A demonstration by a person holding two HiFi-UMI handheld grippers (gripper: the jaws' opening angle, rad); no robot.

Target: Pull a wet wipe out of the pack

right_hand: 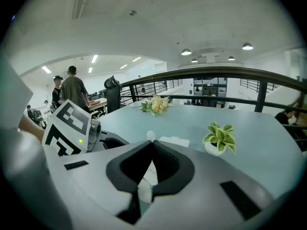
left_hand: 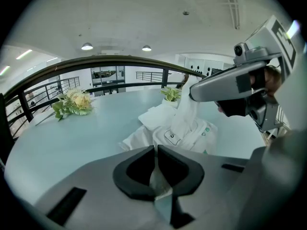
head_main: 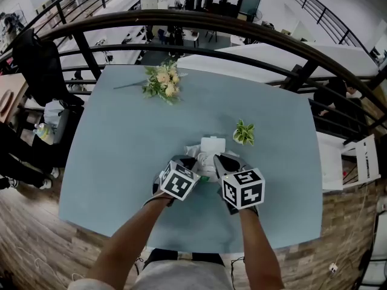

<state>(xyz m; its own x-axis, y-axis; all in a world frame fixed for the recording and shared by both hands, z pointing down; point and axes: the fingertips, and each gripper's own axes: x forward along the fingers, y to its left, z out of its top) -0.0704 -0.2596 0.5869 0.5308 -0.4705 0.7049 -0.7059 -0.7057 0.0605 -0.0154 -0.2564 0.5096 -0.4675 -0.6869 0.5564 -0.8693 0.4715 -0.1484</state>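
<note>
Right gripper down-tilted, seemingly on wipe

No legible text, label or number shows anywhere.

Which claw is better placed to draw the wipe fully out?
Right: the right claw is shut on the wipe rising from the pack, while the left claw grips the pack's edge, steadying it.
</note>
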